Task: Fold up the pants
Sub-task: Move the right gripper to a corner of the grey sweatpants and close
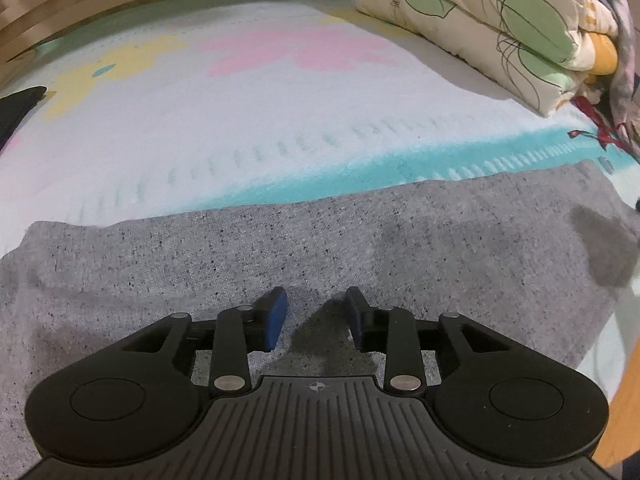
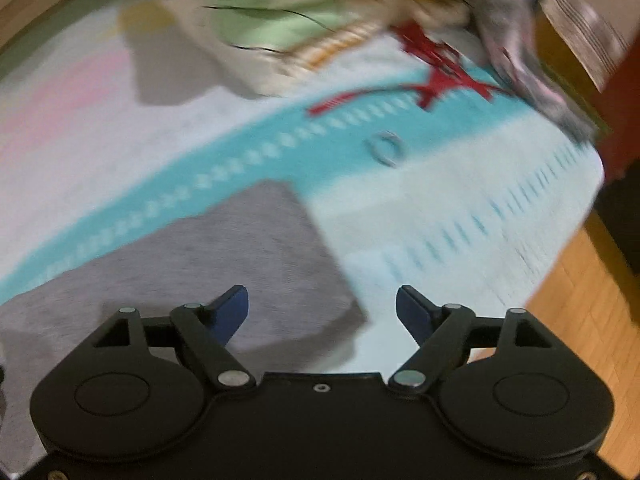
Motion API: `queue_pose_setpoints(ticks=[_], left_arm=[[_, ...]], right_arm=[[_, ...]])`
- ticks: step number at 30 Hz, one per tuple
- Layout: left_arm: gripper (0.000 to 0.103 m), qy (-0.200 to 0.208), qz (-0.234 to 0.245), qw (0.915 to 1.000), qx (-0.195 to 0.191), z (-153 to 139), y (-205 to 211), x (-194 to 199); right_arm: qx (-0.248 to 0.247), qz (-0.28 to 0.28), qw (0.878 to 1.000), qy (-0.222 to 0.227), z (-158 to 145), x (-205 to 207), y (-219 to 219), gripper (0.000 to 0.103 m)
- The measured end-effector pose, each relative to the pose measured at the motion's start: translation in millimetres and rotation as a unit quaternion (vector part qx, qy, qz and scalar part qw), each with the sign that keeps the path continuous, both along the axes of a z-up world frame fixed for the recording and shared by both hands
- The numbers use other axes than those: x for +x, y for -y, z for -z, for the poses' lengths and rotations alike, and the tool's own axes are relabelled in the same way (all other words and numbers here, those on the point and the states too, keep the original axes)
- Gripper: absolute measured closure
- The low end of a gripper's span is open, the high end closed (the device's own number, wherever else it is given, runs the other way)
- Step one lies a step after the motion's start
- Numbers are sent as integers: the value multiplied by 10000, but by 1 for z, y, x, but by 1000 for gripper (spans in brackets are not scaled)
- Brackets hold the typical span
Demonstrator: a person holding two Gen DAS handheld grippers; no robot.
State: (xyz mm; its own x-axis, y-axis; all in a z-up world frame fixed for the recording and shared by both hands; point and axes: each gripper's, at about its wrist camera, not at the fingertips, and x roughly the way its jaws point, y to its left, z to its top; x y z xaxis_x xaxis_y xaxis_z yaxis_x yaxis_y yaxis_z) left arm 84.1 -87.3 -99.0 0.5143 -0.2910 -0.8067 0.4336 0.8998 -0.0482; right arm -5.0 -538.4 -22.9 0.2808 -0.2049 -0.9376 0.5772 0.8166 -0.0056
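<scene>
The grey speckled pants (image 1: 320, 240) lie flat on the bed, spread across the width of the left wrist view. My left gripper (image 1: 316, 308) hovers just above the middle of the cloth with its blue pads apart and nothing between them. In the blurred right wrist view, the pants' right end (image 2: 240, 264) shows as a grey corner on the sheet. My right gripper (image 2: 322, 304) is wide open and empty, over that corner's edge, left pad above the cloth, right pad above bare sheet.
The bed sheet (image 1: 240, 120) is white with pink, yellow and teal patches. A folded floral quilt (image 1: 500, 28) sits at the back right. A red ribbon (image 2: 436, 68) and a small ring (image 2: 386, 148) lie beyond the pants. Wooden floor (image 2: 592, 320) shows past the bed's right edge.
</scene>
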Motion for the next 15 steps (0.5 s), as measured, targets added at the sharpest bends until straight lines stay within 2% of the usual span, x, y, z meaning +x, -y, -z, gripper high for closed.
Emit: queue_pose_setpoints(ticks=[4, 6, 9, 11, 15], left_arm=[[71, -74, -21, 9999, -97, -1, -1, 4], [71, -103, -41, 9999, -116, -2, -1, 5], [71, -109, -45, 9999, -113, -2, -1, 5], [71, -94, -21, 9999, -96, -2, 0, 5], [70, -99, -34, 9999, -112, -2, -1, 5]], right_arm=[[584, 359, 9975, -167, 31, -8, 20, 22], [830, 360, 9958, -99, 39, -9, 23, 22], [1165, 410, 9923, 132, 48, -7, 28, 23], [1534, 444, 9866, 319, 53, -9, 31, 37], [1750, 534, 9812, 617, 55, -15, 34, 37]])
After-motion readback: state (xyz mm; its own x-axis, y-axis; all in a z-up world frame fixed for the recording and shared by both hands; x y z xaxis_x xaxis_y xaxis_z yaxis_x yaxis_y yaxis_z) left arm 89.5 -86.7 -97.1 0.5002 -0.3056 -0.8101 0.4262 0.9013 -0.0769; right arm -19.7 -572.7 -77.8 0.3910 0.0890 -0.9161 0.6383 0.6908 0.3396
